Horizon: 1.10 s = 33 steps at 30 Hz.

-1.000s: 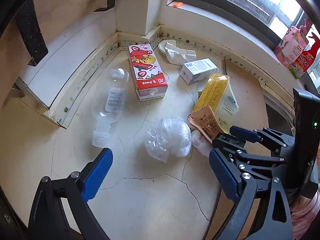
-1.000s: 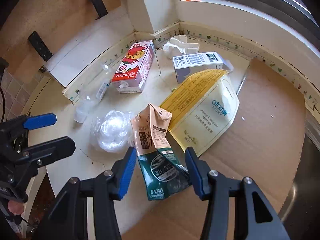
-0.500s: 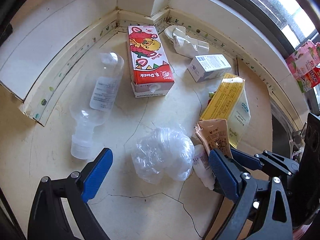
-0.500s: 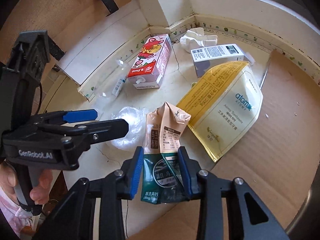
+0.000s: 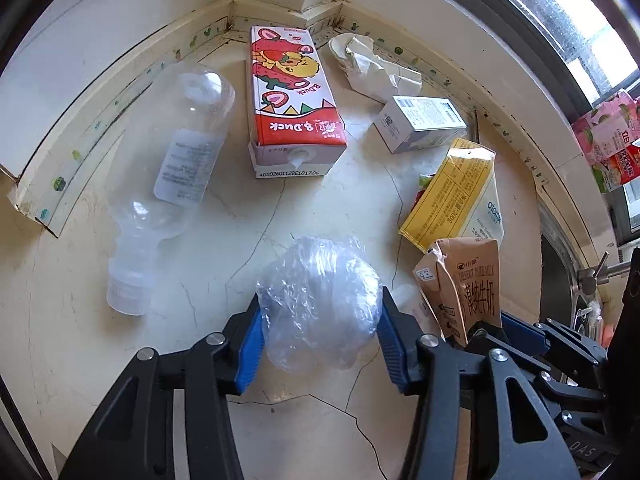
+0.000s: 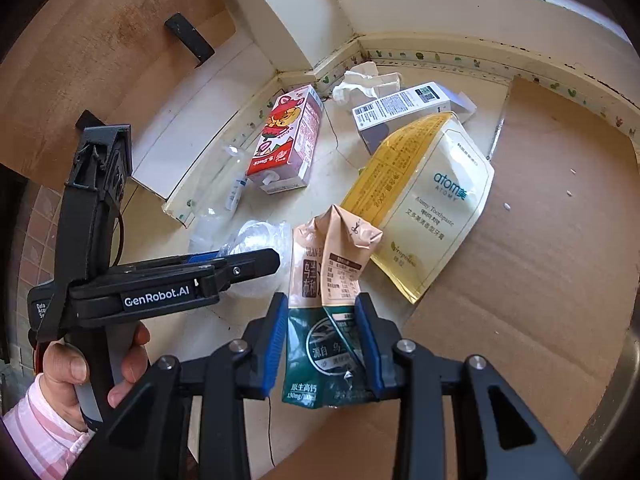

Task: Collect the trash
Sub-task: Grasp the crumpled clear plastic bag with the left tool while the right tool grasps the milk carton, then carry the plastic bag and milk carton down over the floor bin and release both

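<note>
On cracked cream counter point(image 5: 120, 360): left hand-held gripper point(image 5: 318, 336) clamped on crumpled clear plastic wrap point(image 5: 320, 304); right hand-held gripper point(image 6: 322, 344) clamped on flattened green-and-tan milk carton point(image 6: 328, 312). Nearby, lying flat: clear plastic bottle point(image 5: 176, 172), red strawberry-print carton point(image 5: 292, 108), yellow pouch point(image 6: 424, 204).

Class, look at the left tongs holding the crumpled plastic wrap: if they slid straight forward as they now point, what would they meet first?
Probably the strawberry milk carton, lying straight ahead of the left tongs and their crumpled plastic wrap; bare counter lies between, though fisheye depth is uncertain.
</note>
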Tool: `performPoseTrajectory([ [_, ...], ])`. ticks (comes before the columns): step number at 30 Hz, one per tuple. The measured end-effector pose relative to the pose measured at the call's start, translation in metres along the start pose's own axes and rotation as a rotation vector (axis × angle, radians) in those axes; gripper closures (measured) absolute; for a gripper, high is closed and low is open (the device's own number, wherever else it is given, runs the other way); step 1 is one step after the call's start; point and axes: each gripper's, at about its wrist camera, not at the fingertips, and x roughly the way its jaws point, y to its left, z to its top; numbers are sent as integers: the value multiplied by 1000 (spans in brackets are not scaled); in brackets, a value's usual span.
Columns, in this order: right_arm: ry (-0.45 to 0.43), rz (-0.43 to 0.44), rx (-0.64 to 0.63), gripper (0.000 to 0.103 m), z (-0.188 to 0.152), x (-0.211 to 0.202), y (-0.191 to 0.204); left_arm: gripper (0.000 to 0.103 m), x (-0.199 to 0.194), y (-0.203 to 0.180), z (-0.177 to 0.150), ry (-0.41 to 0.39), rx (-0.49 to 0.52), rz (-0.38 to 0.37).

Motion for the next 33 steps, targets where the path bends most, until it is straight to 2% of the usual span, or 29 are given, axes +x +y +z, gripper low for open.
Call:
performPoseTrajectory([
  [6, -37, 2, 36, 69, -10, -18, 3, 59, -27, -7, -17, -43, 44, 20],
  [16, -136, 9, 76, 69, -52, -74, 36, 59, -103, -10, -85, -107, 157, -4],
  [24, -222, -37, 126, 69, -125, -121, 83, 59, -164, 2, -149, -144, 256, -106],
  [33, -344, -49, 222, 69, -227, -158, 136, 59, -196, 18, -238, -119, 383, -167],
])
